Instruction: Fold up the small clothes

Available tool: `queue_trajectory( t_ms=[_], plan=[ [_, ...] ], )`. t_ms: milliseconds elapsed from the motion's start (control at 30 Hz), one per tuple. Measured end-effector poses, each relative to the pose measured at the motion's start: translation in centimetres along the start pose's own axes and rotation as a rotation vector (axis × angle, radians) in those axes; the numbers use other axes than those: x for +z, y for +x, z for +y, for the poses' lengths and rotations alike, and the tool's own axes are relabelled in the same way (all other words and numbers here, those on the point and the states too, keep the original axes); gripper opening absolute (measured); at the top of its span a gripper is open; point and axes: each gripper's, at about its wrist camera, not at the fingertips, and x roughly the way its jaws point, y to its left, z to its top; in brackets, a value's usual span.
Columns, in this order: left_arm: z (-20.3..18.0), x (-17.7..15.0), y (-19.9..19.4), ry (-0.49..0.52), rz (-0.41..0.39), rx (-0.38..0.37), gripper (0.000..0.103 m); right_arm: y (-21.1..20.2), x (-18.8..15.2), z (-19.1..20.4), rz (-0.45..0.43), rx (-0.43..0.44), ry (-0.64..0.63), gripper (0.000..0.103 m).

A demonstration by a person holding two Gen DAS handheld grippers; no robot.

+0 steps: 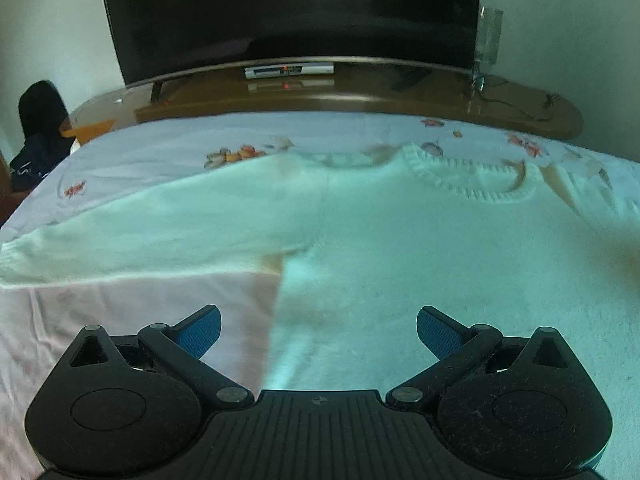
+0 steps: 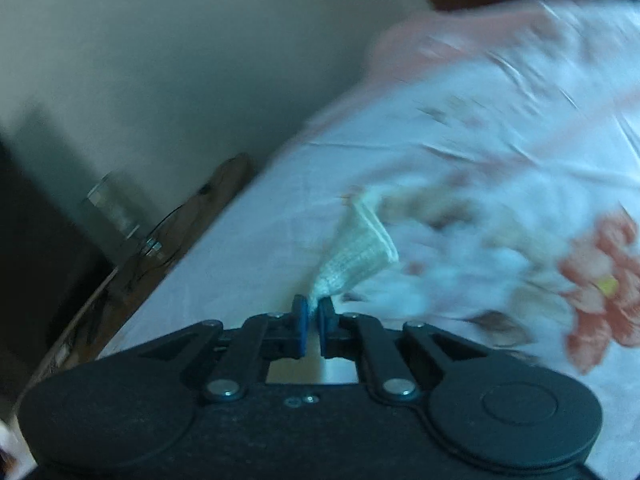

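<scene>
A pale knit sweater (image 1: 400,248) lies spread flat on the bed, ribbed collar (image 1: 472,180) toward the far side, one sleeve (image 1: 132,232) stretched out to the left. My left gripper (image 1: 318,330) hovers open over the sweater's lower left edge, its blue pads wide apart and nothing between them. In the right wrist view, my right gripper (image 2: 313,310) is shut on a ribbed sleeve cuff (image 2: 360,252), which sticks up and away from the pads over the floral sheet.
The bed carries a floral sheet (image 1: 168,152) with a pink part (image 1: 120,320) at the near left. Beyond the bed stands a wooden TV bench (image 1: 360,96) with a large dark TV (image 1: 288,8), a set-top box (image 1: 289,71) and a clear glass vase (image 1: 486,48). A dark bag (image 1: 40,128) sits far left.
</scene>
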Motion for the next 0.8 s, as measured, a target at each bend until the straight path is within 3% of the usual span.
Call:
queue_trajectory(
  t_ms=[67,167,300,433,567,633,700,800],
  plan=[
    [0.8,0.3,0.0,-0.002,-0.01,0.011,0.103,-0.8,-0.8,3.9,0.0,0.054,-0.107,0.007],
    [2.2,0.7,0.0,-0.03,-0.022,-0.039,0.103,-1.9,-3.7,11.4,0.031,0.178,-0.273,0.007],
    [4.2,0.8,0.2,-0.074,-0.02,-0.061,0.103,-3.0,-10.5,21.3,0.146,0.365,-0.428,0.007],
    [6.4,0.8,0.0,-0.093,-0.023,-0.086,0.103,-3.9,-18.1,28.3,0.263,0.485,-0.56,0.007],
    [7.8,1.1,0.1,-0.098,-0.03,-0.082,0.103,-3.8,-24.6,33.1,0.377,0.561,-0.634,0.009],
    [7.7,1.2,0.4,-0.088,-0.027,-0.08,0.103,-3.7,-27.1,34.4,0.453,0.595,-0.651,0.023],
    [7.0,1.4,0.7,-0.092,-0.029,-0.113,0.103,-5.2,-28.5,34.8,0.434,0.618,-0.705,0.026],
    [4.8,1.8,1.2,-0.102,-0.036,-0.202,0.103,-7.5,-27.5,33.4,0.366,0.616,-0.71,0.027]
  ],
)
